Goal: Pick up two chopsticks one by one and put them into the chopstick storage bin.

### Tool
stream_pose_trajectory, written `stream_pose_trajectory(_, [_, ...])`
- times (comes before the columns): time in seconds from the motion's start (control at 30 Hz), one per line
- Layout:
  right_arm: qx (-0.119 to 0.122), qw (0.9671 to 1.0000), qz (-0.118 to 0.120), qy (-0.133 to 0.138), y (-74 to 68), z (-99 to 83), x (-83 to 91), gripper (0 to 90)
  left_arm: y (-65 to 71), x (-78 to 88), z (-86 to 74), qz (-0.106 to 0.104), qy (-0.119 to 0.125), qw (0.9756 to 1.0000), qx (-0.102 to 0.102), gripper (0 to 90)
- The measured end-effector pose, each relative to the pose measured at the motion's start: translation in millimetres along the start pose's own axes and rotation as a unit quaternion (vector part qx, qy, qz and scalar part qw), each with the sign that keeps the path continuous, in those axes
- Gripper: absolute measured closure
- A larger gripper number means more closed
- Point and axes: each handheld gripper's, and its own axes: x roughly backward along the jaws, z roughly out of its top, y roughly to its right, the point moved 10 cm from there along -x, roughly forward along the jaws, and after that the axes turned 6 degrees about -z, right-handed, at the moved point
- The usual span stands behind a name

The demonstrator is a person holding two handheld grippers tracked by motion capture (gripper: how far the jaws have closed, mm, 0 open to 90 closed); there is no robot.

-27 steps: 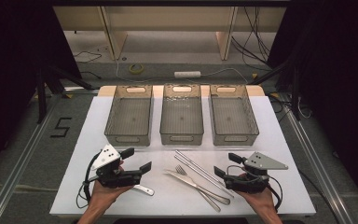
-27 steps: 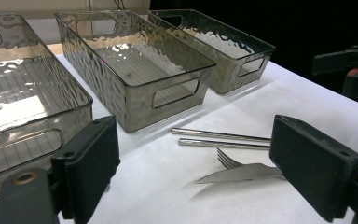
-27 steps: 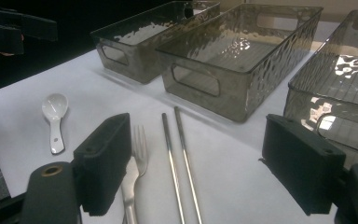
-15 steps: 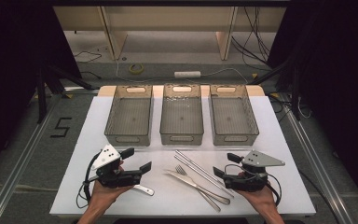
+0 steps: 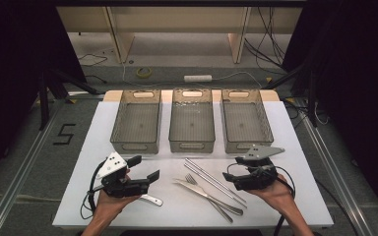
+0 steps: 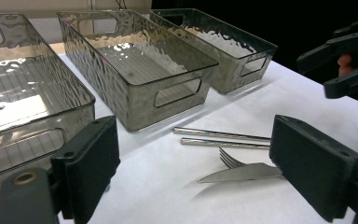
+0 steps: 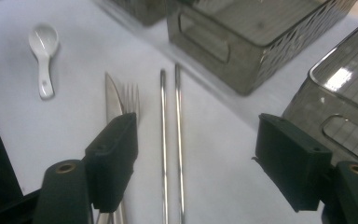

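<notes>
From the high view, a white table (image 5: 295,162) carried three clear grey bins in a row at its far side: the left bin (image 5: 137,120), the middle bin (image 5: 192,120) and the right bin (image 5: 246,118), all apart from one another. Near the middle of the table lay the cutlery: a pair of metal chopsticks (image 5: 215,181) running from far left to near right, with a knife (image 5: 204,195) and a fork (image 5: 207,196) crossing just beside them. A white spoon (image 5: 151,199) lay just near of the left gripper (image 5: 145,172). That gripper, held in the left hand (image 5: 109,204), pointed right toward the cutlery with its jaws spread and nothing between them. The right gripper (image 5: 230,178), held in the right hand (image 5: 278,192), pointed left at the cutlery, its jaws likewise spread on nothing, close to the chopsticks but apart from them.

In the left gripper view, the black jaws stood wide apart over the table, framing the chopsticks (image 6: 221,137), the fork (image 6: 230,158) and the knife (image 6: 242,173) beyond them.

In the right gripper view, the jaws were spread above the chopsticks (image 7: 170,140), with the knife (image 7: 112,98) and fork (image 7: 130,98) by the left jaw and the spoon (image 7: 44,51) farther off.
</notes>
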Motion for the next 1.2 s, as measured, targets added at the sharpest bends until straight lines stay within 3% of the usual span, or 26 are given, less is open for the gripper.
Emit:
stream_pose_trajectory(0.03, [0.005, 0.9998, -0.001, -0.018, 1.3, -0.3, -3.0, 32.0, 0.2, -0.2, -0.1, 0.0, 0.0, 1.0, 0.002, 15.2])
stream_pose_trajectory(0.07, [0.005, 0.9998, -0.001, -0.018, 1.3, -0.3, -3.0, 32.0, 0.1, -0.2, -0.1, 0.0, 0.0, 1.0, 0.002, 15.2])
stream_pose_trajectory(0.1, [0.016, 0.9984, 0.002, -0.054, 2.7, -1.7, -9.7, 33.4, 0.2, 0.1, -0.1, 0.0, 0.0, 1.0, 0.001, 15.2])
stream_pose_trajectory(0.13, [0.016, 0.9984, 0.002, -0.054, 2.7, -1.7, -9.7, 33.4, 0.2, 0.1, -0.1, 0.0, 0.0, 1.0, 0.001, 15.2])
stream_pose_trajectory(0.2, [0.027, 0.9948, 0.01, -0.097, 1.8, -3.5, -18.8, 35.2, -0.1, 0.2, 0.0, 0.0, 0.0, 1.0, -0.001, 15.2])
stream_pose_trajectory(0.23, [0.027, 0.9948, 0.01, -0.097, 1.8, -3.5, -18.8, 35.2, -0.1, 0.3, 0.0, 0.0, 0.0, 1.0, -0.001, 15.2])
stream_pose_trajectory(0.27, [0.04, 0.9923, 0.012, -0.117, 1.1, -5.0, -24.5, 37.2, 0.1, 0.3, -0.1, 0.0, 0.0, 1.0, 0.0, 15.2])
stream_pose_trajectory(0.43, [0.06, 0.984, 0.017, -0.167, -2.2, -12.4, -37.4, 39.8, -0.1, 0.1, -0.2, 0.0, -0.001, 1.0, -0.001, 15.2])
stream_pose_trajectory(0.47, [0.06, 0.984, 0.017, -0.167, -2.2, -12.4, -37.4, 39.8, 0.2, 0.0, -0.1, 0.0, -0.001, 1.0, 0.0, 15.2])
stream_pose_trajectory(0.5, [0.065, 0.981, 0.018, -0.182, -2.9, -14.9, -42.4, 41.3, 0.4, -0.2, 0.0, 0.0, 0.0, 1.0, 0.0, 15.2])
stream_pose_trajectory(0.57, [0.068, 0.9796, 0.017, -0.188, -2.7, -15.9, -44.8, 42.7, 0.7, -0.3, -0.1, 0.0, -0.001, 1.0, -0.001, 15.2])
stream_pose_trajectory(0.67, [0.079, 0.9742, 0.019, -0.21, -3.4, -18.3, -53.8, 46.9, 0.9, -0.2, -0.5, 0.0, -0.003, 1.0, -0.003, 15.2])
stream_pose_trajectory(0.8, [0.085, 0.9718, 0.026, -0.218, -4.8, -17.9, -60.4, 49.7, 1.1, -0.4, -0.5, -0.001, -0.003, 1.0, -0.003, 15.2])
stream_pose_trajectory(0.9, [0.096, 0.9672, 0.032, -0.233, -8.2, -19.7, -68.0, 54.9, 1.1, -0.3, -0.4, 0.0, -0.003, 1.0, -0.004, 15.2])
stream_pose_trajectory(0.93, [0.096, 0.9672, 0.032, -0.233, -8.2, -19.7, -68.0, 54.9, 1.3, -0.4, -0.4, -0.001, -0.003, 1.0, -0.004, 15.2])
stream_pose_trajectory(1.0, [0.106, 0.9628, 0.028, -0.247, -7.6, -22.6, -72.9, 58.4, 1.3, -0.4, -0.5, -0.001, -0.003, 1.0, -0.004, 15.2])
stream_pose_trajectory(1.2, [0.109, 0.9592, 0.035, -0.259, -8.7, -25.6, -77.2, 62.8, 1.3, -0.5, -0.6, 0.0, -0.004, 1.0, -0.005, 15.2])
